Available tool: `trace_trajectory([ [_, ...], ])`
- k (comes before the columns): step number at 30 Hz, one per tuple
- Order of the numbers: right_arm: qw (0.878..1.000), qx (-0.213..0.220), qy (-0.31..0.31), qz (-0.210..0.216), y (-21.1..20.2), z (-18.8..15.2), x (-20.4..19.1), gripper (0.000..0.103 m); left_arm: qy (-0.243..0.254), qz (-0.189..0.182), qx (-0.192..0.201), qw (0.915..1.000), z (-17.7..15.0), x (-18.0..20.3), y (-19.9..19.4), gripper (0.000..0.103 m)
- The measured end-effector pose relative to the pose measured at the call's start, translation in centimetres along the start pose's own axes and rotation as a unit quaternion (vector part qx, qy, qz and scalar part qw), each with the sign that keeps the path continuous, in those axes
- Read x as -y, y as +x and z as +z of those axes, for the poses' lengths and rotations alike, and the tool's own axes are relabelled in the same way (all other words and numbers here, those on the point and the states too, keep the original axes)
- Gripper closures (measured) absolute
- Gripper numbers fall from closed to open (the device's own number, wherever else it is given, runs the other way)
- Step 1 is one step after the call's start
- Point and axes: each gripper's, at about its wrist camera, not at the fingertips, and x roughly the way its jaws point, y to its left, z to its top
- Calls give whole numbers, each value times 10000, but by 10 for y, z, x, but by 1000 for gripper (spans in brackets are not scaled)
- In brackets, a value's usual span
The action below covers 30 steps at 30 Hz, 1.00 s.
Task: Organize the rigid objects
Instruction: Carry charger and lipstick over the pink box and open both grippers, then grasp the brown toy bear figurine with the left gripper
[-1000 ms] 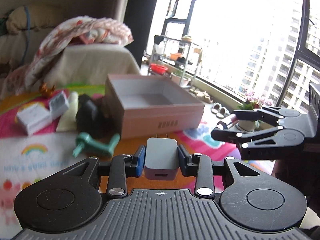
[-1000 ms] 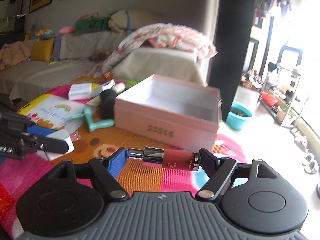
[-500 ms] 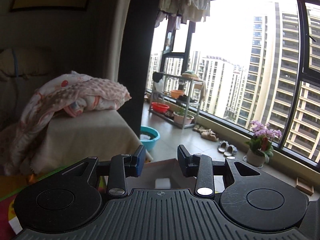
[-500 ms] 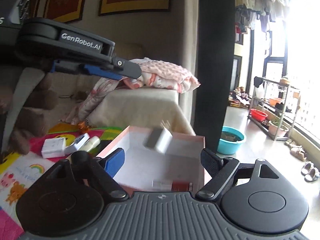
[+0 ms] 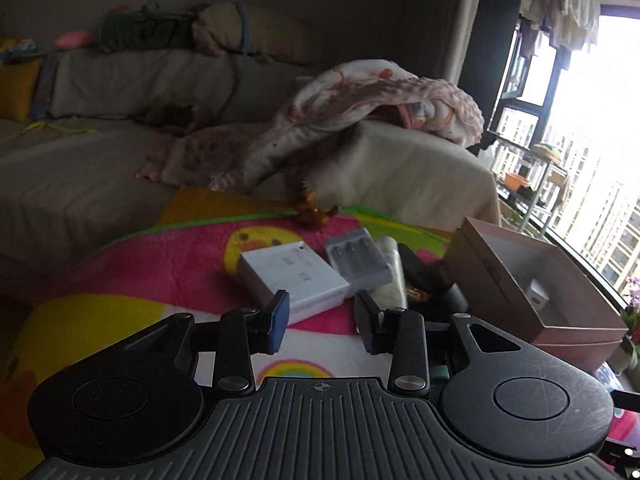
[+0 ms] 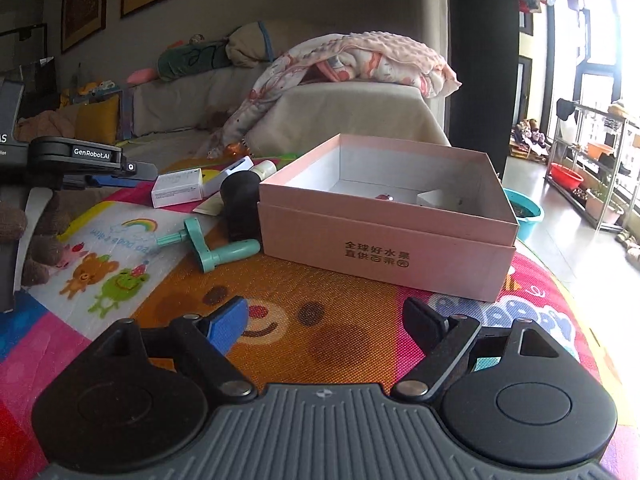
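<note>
both tongs dropped their loads since a second ago: charger [image 5: 536, 293] and red tube [image 6: 385, 197] lay in the pink box [image 6: 384, 240]. my left gripper [image 5: 320, 322] was half open, empty; my right gripper [image 6: 324, 326] wide open, empty. white carton [image 5: 294, 278] lay just ahead of my left tips, long axis slanting right-and-away, nearer the left. only right view showed the teal handle [image 6: 212, 244], ahead-left of my right tongs.

I read "GenRobot.AI" in white on the black arm of the left gripper [image 6: 92, 155]. The pink box [image 6: 384, 240] carries two printed lines, "全球好水果" and "直供百果园". Print on the play mat [image 6: 116, 236] beside the rainbow is upside down and unclear.
</note>
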Motion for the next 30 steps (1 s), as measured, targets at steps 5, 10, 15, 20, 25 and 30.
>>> trace_trajectory([
  [5, 9999, -65, 102, -65, 0, -2, 3, 18, 433, -85, 9, 9990, 32, 0, 31, 64],
  [10, 9997, -152, 103, -135, 1, -2, 3, 18, 319, -245, -263, 9988, 73, 9, 87, 64],
  [15, 9995, -278, 115, -109, 5, -1, 4, 18, -452, 138, -656, 9967, 107, 13, 143, 63],
  [20, 9986, -423, 291, -95, 10, -1, 9, 18, -623, 840, -1065, 9888, 110, 11, 188, 64],
  [25, 9973, -622, 378, -45, 18, 0, 10, 18, -828, 658, -1292, 9860, 98, 9, 211, 60],
  [30, 9973, -622, 388, -36, 19, -1, 10, 17, -442, 546, -1201, 9903, 91, 18, 207, 65],
])
